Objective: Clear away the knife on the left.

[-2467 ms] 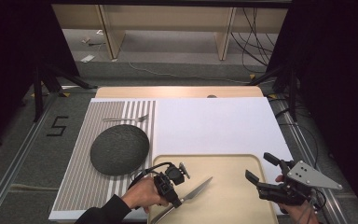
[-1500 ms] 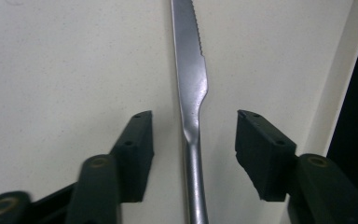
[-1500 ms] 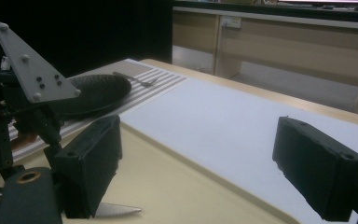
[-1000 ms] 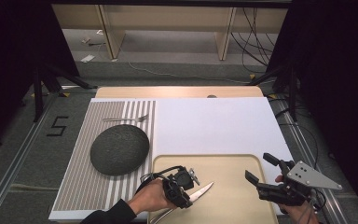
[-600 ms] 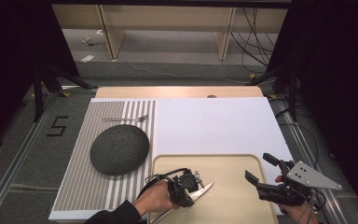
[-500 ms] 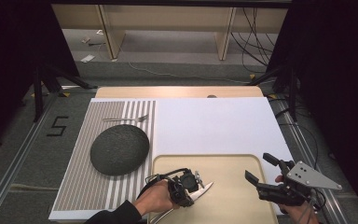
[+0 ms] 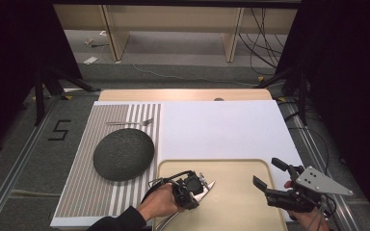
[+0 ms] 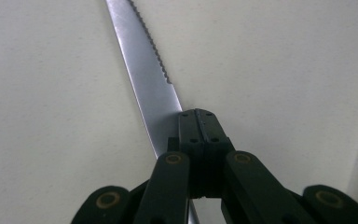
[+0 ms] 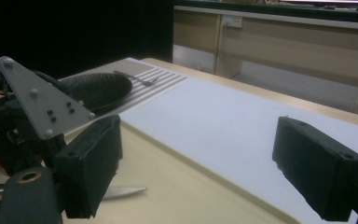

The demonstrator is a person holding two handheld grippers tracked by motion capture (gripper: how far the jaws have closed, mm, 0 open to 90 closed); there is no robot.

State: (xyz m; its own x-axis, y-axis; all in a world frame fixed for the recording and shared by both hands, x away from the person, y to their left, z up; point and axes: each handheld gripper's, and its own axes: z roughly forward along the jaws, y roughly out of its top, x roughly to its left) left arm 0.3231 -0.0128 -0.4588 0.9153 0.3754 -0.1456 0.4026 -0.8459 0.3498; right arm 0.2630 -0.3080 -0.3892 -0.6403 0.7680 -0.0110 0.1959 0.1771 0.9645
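We take the beige tray point(image 7: 231, 166) at the near edge of the table as our landmark.

High view: our left gripper point(image 7: 196, 188) sits low over the tray's near-left part, left hand point(image 7: 161, 202) behind it. A knife point(image 7: 203, 190) lies there, blade tip pointing toward the tray's middle and handle running off over the near rim. From here we cannot make out how the jaws meet the blade.

Left gripper view: this settles it. The two black jaws are pressed together with no gap, and the serrated knife point(image 8: 147, 79) runs from under them up across the pale tray floor point(image 8: 284, 70). They have just been closing, and the blade comes out from between them, so we read a grip on the knife.

Our right gripper point(image 7: 271, 179) is at the tray's right edge, jaws spread wide apart with nothing between them. The right gripper view point(image 9: 196, 172) confirms the wide gap and shows the knife's tip point(image 9: 123, 191) flat on the tray, plus the left gripper's grey plate point(image 9: 42, 100).

Left of the tray, on the striped mat point(image 7: 82, 192), a dark round plate point(image 7: 124, 153) lies upside down; beyond it, a fork point(image 7: 130, 123). A white sheet point(image 7: 221, 130) lies beyond the tray.
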